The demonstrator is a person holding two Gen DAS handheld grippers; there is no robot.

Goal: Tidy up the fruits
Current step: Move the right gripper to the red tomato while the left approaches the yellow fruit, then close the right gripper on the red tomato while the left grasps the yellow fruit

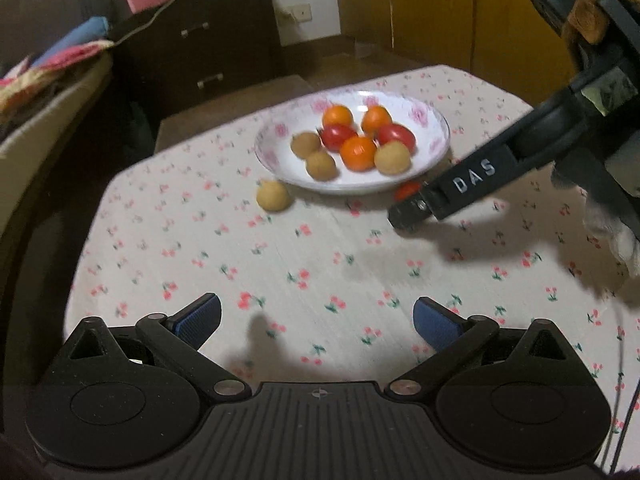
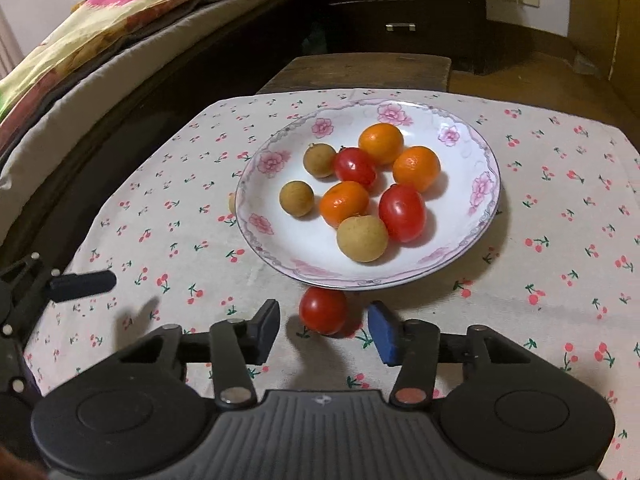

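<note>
A white floral plate (image 2: 472, 236) (image 1: 276, 160) holds several fruits: oranges, red tomatoes and tan longans. A loose red tomato (image 2: 323, 310) lies on the cloth just in front of the plate, between the open fingers of my right gripper (image 2: 324, 330), not clamped. In the left wrist view this tomato (image 1: 407, 189) peeks out behind the right gripper's finger (image 1: 440, 196). A loose longan (image 1: 273, 195) lies left of the plate; only its edge (image 2: 231, 202) shows in the right view. My left gripper (image 1: 317, 322) is open and empty, well short of the plate.
The table wears a cherry-print cloth (image 1: 320, 256). A bed with a patterned blanket (image 2: 120, 20) runs along the left. A dark drawer cabinet (image 1: 200, 48) stands behind. The left gripper's finger (image 2: 82, 280) shows at the right view's left edge.
</note>
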